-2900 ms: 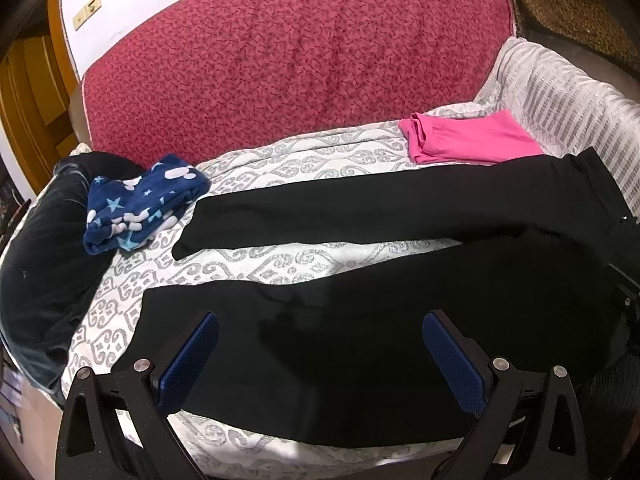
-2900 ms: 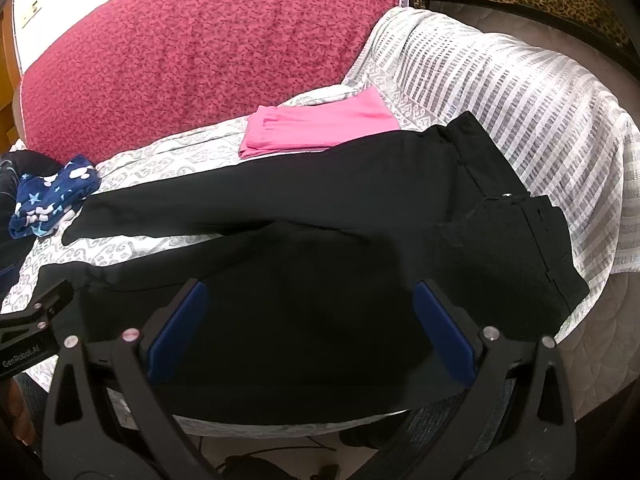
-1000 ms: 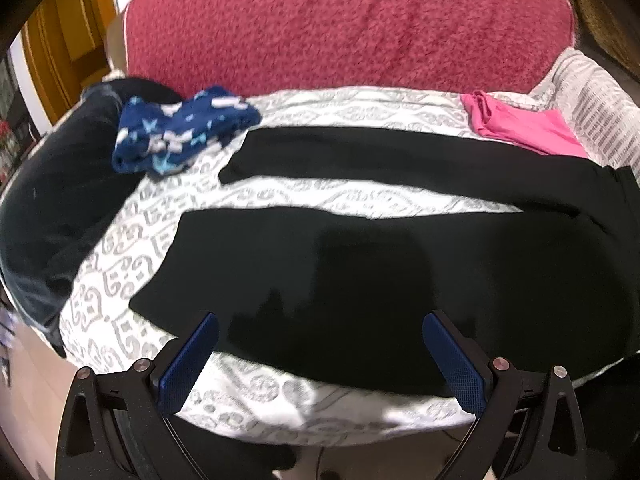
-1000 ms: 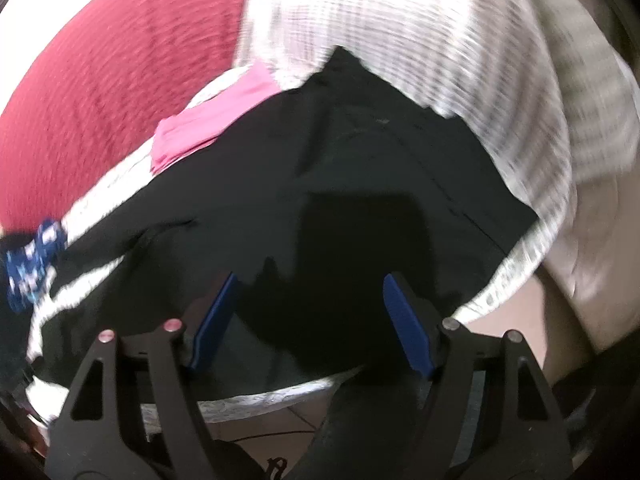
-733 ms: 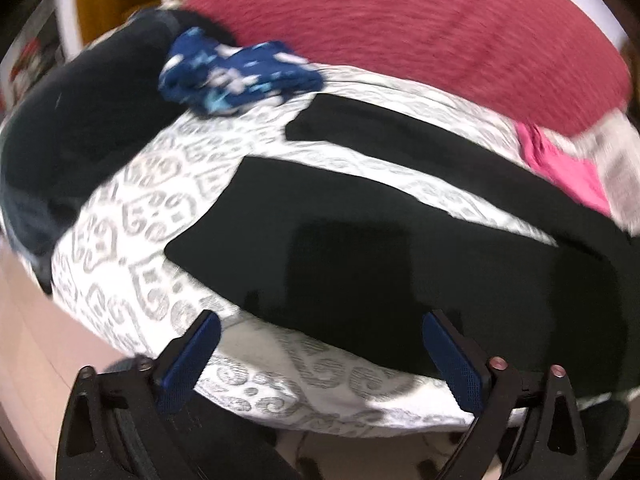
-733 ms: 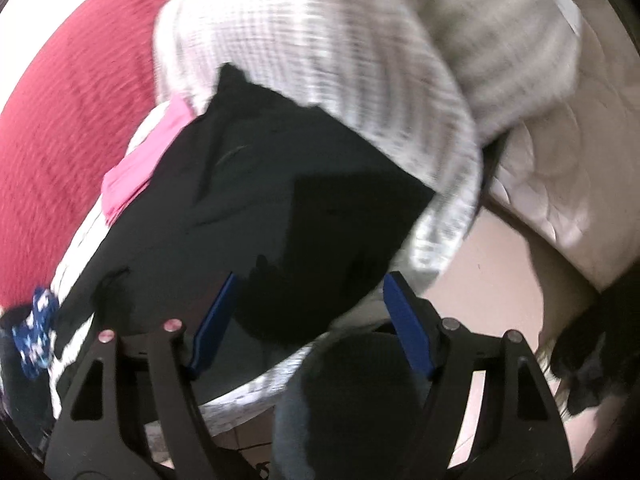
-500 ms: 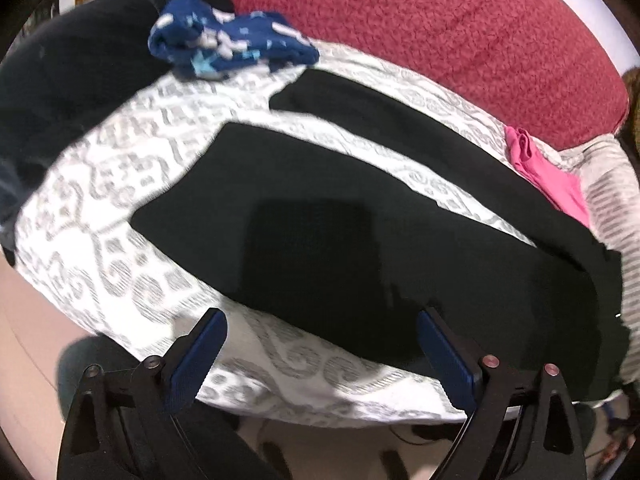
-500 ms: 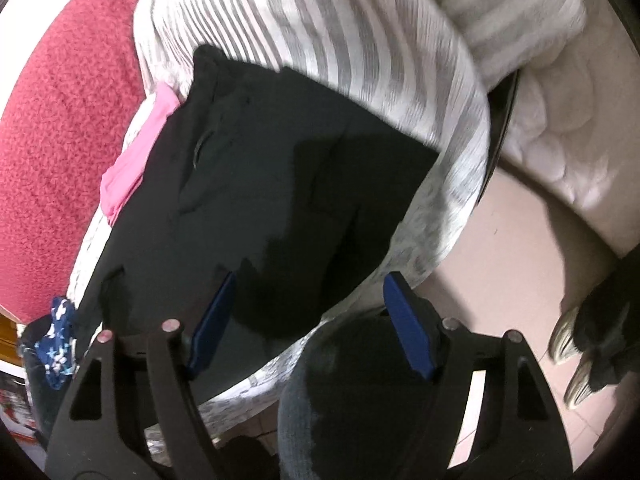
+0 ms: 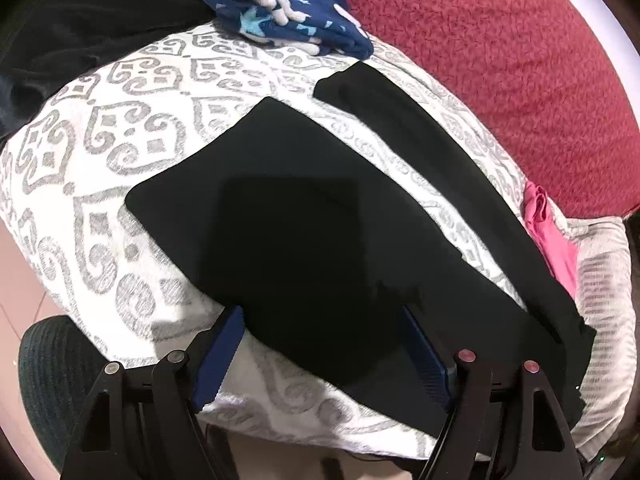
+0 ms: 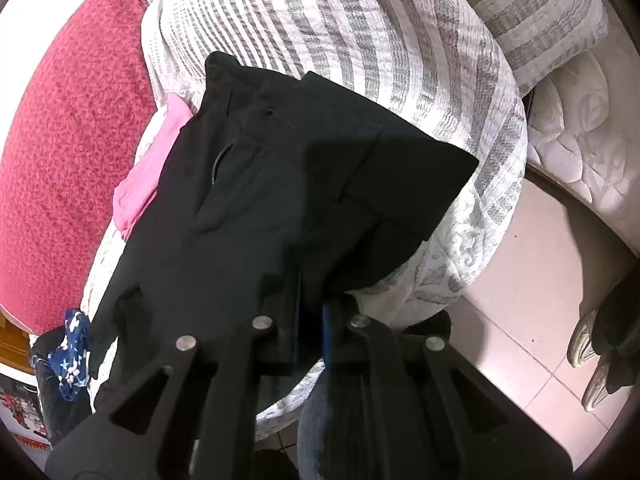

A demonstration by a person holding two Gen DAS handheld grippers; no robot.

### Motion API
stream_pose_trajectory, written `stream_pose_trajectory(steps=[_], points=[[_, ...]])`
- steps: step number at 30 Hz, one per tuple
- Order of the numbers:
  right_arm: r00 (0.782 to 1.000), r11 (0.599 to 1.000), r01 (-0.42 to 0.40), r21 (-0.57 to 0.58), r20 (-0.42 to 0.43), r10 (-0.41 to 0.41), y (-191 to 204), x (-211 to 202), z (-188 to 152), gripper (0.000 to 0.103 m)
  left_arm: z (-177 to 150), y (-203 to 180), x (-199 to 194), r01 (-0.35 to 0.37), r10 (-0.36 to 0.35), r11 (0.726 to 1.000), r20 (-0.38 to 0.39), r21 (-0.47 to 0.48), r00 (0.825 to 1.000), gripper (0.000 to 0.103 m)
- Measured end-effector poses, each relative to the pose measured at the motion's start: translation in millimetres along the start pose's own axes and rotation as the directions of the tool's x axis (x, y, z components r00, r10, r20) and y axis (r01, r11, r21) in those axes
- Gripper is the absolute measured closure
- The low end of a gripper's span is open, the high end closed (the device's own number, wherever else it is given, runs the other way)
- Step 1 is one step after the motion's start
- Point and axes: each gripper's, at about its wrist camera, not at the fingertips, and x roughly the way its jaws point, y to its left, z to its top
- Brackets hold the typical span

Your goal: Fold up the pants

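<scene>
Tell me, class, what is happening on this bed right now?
A person with a gripper in each hand is starting to fold black pants spread on a patterned bedspread. The right gripper has clamped the waist-end edge. The left gripper straddles the near leg's edge, jaws closing but not yet gripping.

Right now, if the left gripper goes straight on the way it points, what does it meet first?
Most likely the black pants: the near leg lies between the closing jaws of the left gripper, on the patterned cover. Nothing seems to stand before it, though depth is uncertain.
</scene>
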Motion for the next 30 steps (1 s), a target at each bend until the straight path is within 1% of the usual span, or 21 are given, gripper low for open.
stream_pose_trajectory(steps=[1, 2, 3, 4, 5, 6, 9, 10, 14, 16, 18, 19, 20, 21, 22, 23, 25, 26, 28, 29, 30], points=[[1.000, 1.000, 0.000, 0.000, 0.000, 0.000, 0.9, 0.5, 0.4, 0.093, 1.3, -1.1, 0.4, -0.001, 0.001, 1.000, 0.004, 0.006, 1.000, 0.043], [1.000, 1.000, 0.001, -0.003, 0.002, -0.001, 1.6, 0.5, 0.9, 0.093, 2.5, -1.3, 0.8, 0.001, -0.001, 1.000, 0.003, 0.011, 1.000, 0.068], [1.000, 1.000, 0.002, -0.006, 0.004, -0.002, 1.9, 0.2, 0.7, 0.093, 4.6, -1.6, 3.0, 0.030, -0.030, 0.999, -0.009, 0.015, 0.999, 0.083], [1.000, 1.000, 0.004, -0.012, 0.007, -0.004, 3.2, 0.1, 1.0, 0.093, 6.5, -0.8, 5.6, 0.076, -0.076, 0.997, -0.026, 0.006, 0.997, 0.101], [1.000, 1.000, 0.004, -0.018, 0.015, -0.004, 4.6, -1.5, 1.3, 0.093, 7.8, -0.7, 4.9, 0.090, -0.090, 0.996, -0.029, -0.008, 0.996, 0.101], [1.000, 1.000, 0.000, -0.023, 0.029, 0.001, 6.3, -4.3, 1.8, 0.093, 8.7, -2.3, 3.0, 0.077, -0.077, 0.997, -0.017, -0.004, 0.997, 0.101], [0.997, 0.999, -0.023, -0.045, 0.075, 0.026, 12.3, -15.6, 4.1, 0.094, 13.4, -14.2, -12.9, -0.008, 0.004, 0.998, 0.067, 0.065, 0.998, 0.101], [0.994, 0.998, -0.040, -0.055, 0.095, 0.045, 15.9, -21.6, 6.3, 0.095, 15.8, -16.5, -19.7, -0.021, 0.014, 0.997, 0.091, 0.074, 0.996, 0.102], [0.983, 0.991, -0.103, -0.088, 0.146, 0.115, 33.2, -39.6, 19.6, 0.095, 31.4, -23.3, -44.5, -0.020, 0.005, 0.996, 0.163, 0.091, 0.987, 0.101], [0.979, 0.986, -0.119, -0.114, 0.155, 0.136, 43.3, -43.6, 25.0, 0.095, 35.9, -29.2, -50.4, -0.039, 0.018, 0.992, 0.165, 0.122, 0.986, 0.101], [0.977, 0.983, -0.114, -0.147, 0.161, 0.138, 54.4, -44.3, 27.2, 0.095, 33.5, -30.6, -48.0, -0.036, 0.019, 0.990, 0.120, 0.139, 0.993, 0.099], [0.977, 0.981, -0.104, -0.166, 0.165, 0.131, 59.5, -44.2, 26.9, 0.095, 30.9, -27.7, -45.1, -0.029, 0.016, 0.991, 0.093, 0.133, 0.996, 0.093], [0.978, 0.979, -0.095, -0.178, 0.168, 0.126, 62.5, -43.5, 25.3, 0.095, 27.9, -23.4, -42.2, -0.025, 0.017, 0.992, 0.066, 0.124, 0.998, 0.080], [0.978, 0.979, -0.088, -0.186, 0.171, 0.120, 63.1, -43.2, 24.6, 0.095, 21.8, -18.1, -36.4, -0.022, 0.020, 0.995, 0.021, 0.098, 1.000, 0.069], [0.979, 0.979, -0.079, -0.190, 0.171, 0.112, 63.1, -41.5, 23.2, 0.095, 17.0, -12.5, -30.7, -0.012, 0.013, 0.998, -0.013, 0.067, 1.000, 0.043], [0.980, 0.979, -0.075, -0.189, 0.170, 0.108, 61.8, -40.1, 22.2, 0.095, 10.9, -5.8, -23.7, 0.013, -0.012, 1.000, -0.046, 0.019, 0.999, 0.033], [0.982, 0.983, -0.074, -0.171, 0.161, 0.102, 56.8, -36.2, 21.2, 0.095, 1.6, 1.3, -10.2, 0.086, -0.091, 0.995, -0.102, -0.056, 0.991, 0.033], [0.982, 0.984, -0.075, -0.161, 0.158, 0.100, 54.5, -36.1, 21.1, 0.095, -2.7, 3.0, 1.6, 0.140, -0.156, 0.985, -0.161, -0.102, 0.975, 0.033], [0.983, 0.987, -0.078, -0.142, 0.153, 0.100, 49.5, -35.3, 20.9, 0.095, -10.9, 2.3, 15.8, 0.220, -0.254, 0.962, -0.230, -0.164, 0.939, 0.034], [0.983, 0.987, -0.079, -0.143, 0.153, 0.101, 48.6, -36.0, 20.6, 0.095, -14.0, 0.3, 21.8, 0.246, -0.288, 0.952, -0.255, -0.182, 0.923, 0.034], [0.983, 0.986, -0.077, -0.147, 0.154, 0.100, 48.3, -36.8, 20.1, 0.095, -15.4, -0.8, 27.0, 0.256, -0.303, 0.946, -0.264, -0.196, 0.916, 0.036]])
